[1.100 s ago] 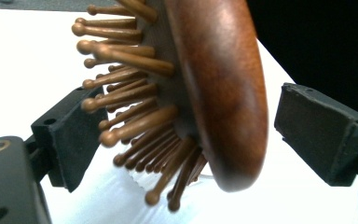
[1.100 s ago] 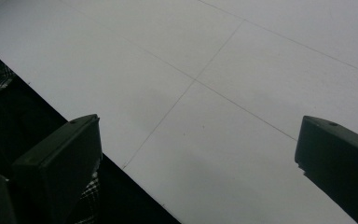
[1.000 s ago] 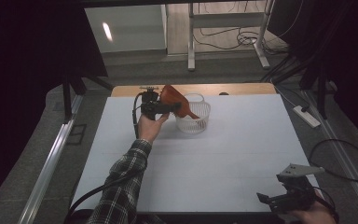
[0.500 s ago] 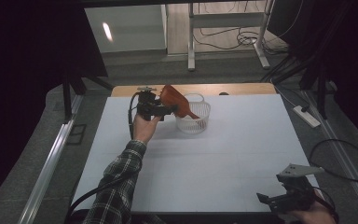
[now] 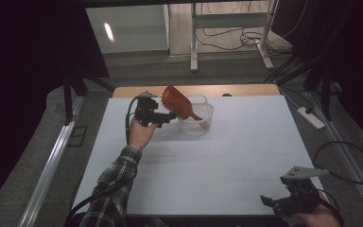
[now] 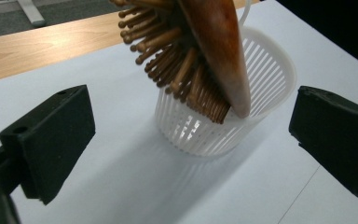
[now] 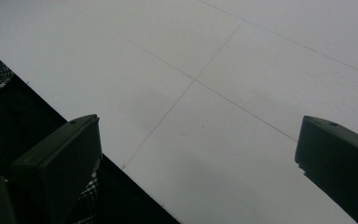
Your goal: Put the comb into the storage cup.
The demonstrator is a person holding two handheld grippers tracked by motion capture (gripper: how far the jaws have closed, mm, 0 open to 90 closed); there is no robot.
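1. left tongs [image 5: 166,116] spread wide, just been opening, nothing between the pads; hovering just beside the hairbrush [image 5: 176,101], not touching it.
2. right tongs [image 5: 283,201] released too, empty, low at the near right edge of the table [image 5: 246,156], well apart from everything.
3. hairbrush: brown wood, handle down inside the white slatted basket [image 5: 196,120], head tilted out over the rim toward the left tongs, wooden bristles [image 6: 177,60] facing down and to the left.
4. basket upright on the far part of the white table, near the wooden strip at the back edge.
5. step in hand, judged: brush dropped into the basket and let go; release looks done.
6. next move, likely: draw the left tongs back clear of the bristles without nudging the leaning head or tipping the light basket.
7. no brand, label or writing readable anywhere.
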